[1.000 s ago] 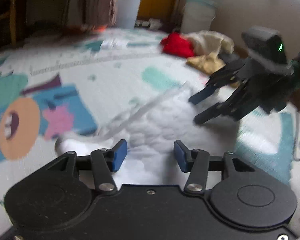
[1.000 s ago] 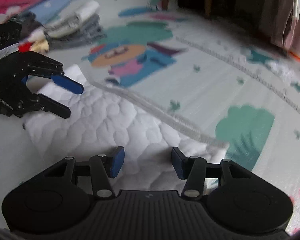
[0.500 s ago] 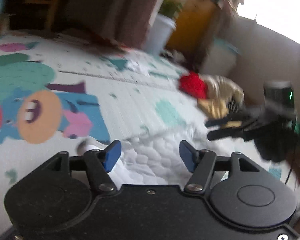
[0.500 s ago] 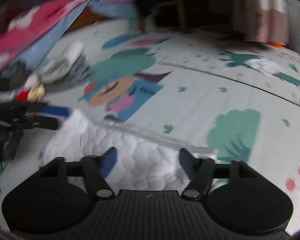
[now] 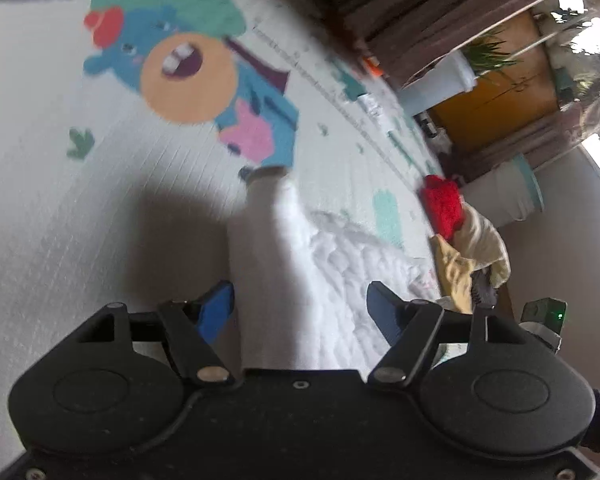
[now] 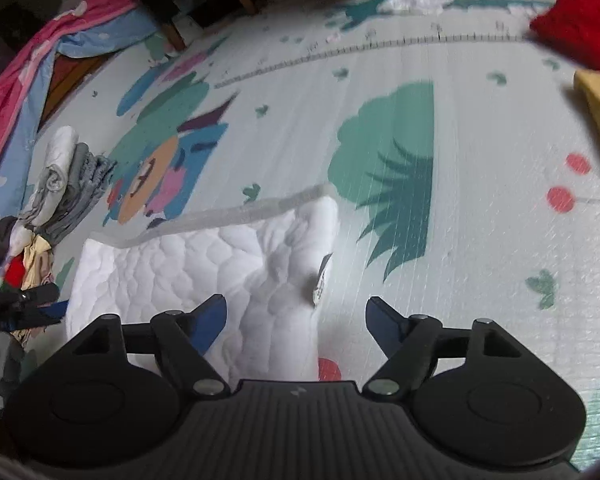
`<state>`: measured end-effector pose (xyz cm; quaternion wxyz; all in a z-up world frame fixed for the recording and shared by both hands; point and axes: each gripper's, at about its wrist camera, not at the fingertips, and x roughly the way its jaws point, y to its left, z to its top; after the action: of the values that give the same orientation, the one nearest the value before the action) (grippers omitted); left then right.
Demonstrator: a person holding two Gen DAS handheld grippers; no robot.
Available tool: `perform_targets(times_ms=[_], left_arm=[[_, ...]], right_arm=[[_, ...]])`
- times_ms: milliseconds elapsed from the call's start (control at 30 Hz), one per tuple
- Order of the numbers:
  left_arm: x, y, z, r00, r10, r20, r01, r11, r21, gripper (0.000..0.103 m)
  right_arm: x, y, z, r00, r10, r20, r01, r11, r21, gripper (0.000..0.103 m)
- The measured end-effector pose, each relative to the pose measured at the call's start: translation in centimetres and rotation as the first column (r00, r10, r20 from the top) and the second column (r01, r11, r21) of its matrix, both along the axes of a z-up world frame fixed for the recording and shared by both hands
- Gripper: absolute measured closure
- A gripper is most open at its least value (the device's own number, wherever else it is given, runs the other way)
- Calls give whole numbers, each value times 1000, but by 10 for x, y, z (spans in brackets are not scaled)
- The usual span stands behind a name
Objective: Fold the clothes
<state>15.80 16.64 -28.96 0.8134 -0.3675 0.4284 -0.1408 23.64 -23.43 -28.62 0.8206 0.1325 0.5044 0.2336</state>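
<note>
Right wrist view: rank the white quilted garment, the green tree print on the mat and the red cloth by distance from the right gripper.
1. White quilted garment, under the right gripper.
2. Green tree print, ahead, slightly right.
3. Red cloth, far top right.

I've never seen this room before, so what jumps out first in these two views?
A white quilted garment lies folded on the cartoon-printed play mat, just ahead of both grippers, whose jaws are opening. A bright red cloth tops a heap of clothes at the mat's edge, and folded greys are stacked opposite.
</note>
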Motion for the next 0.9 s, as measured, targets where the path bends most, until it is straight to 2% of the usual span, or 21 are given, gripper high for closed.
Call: perform_targets(times_ms=[100,233,333,433,467,500,533,600,667,767,833,867,900], left_arm=[[6,-4,-11,1000,5,-29,-5,1000,-4,30],[15,-17,-17,999,-23,-33,23,1000,3,30],[17,-20,-21,999,21,-46,-21,1000,-8,29],[16,-23,-21,999,18,-38,-17,1000,4,31],[15,-23,-22,999,14,-40,-14,1000,3,41],[15,-24,-23,999,11,-43,-10,1000,2,60],[15,-22,-26,999,11,-48,-12,1000,-13,64],[13,-14,-29,999,13,-45,-16,997,-70,72],[9,-4,-27,999,27,-46,-33,992,-123,76],[-7,18,-10,998,29,-48,-39,977,-209,76],[-17,30,-5,998,-4,-68,-11,976,-218,74],[-20,33,-5,996,-12,-90,-4,985,-174,60],[-22,36,-5,995,-9,-97,-2,993,-115,40]], right_arm=[[5,3,-11,999,-2,-35,2,1000,5,25],[5,18,-11,998,60,-14,-60,998,-11,22],[3,35,-10,993,119,-10,-119,993,-5,26],[0,44,-12,992,125,5,-125,992,-18,26],[1,44,-12,992,126,7,-126,992,-11,29],[2,44,-12,992,128,6,-128,992,-1,34],[4,42,-12,992,129,-2,-129,992,16,47],[7,40,-12,993,119,-24,-118,992,47,54],[8,39,-9,993,109,-47,-104,990,97,65],[2,38,1,984,138,-109,-107,963,245,66],[-7,42,6,974,188,-125,-151,954,260,63],[-12,44,7,973,199,-115,-169,958,231,52],[-15,44,6,977,190,-100,-170,968,184,45]])
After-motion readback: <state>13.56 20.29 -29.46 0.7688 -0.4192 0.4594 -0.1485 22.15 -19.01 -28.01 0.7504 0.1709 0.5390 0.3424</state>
